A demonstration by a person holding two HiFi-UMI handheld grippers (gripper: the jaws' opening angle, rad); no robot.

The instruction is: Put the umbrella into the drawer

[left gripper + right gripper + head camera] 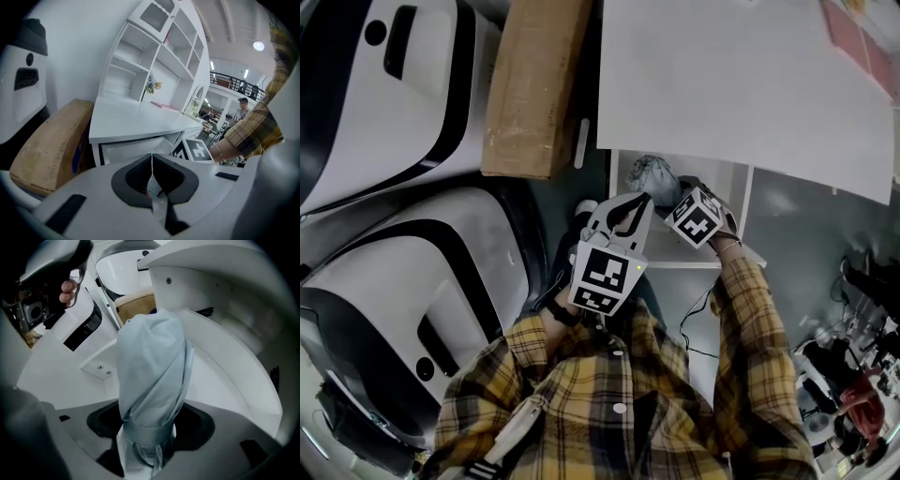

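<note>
The folded pale blue umbrella (152,371) stands up out of my right gripper (150,430), whose jaws are shut on its strapped lower end. In the head view the umbrella (652,174) is over the open white drawer (741,211) under the desk top (750,84), and my right gripper (680,202) reaches into the drawer. The drawer's white inner wall (229,366) curves round the umbrella. My left gripper (630,214) hovers just left of it by the drawer's edge. Its pads (151,173) meet with nothing between them. The drawer front (133,149) shows ahead.
A long cardboard box (534,84) leans against the desk's left side. Two big white machines with black trim (384,94) fill the floor at left. Shelves (154,51) rise on the desk. Cables and clutter (853,394) lie at right.
</note>
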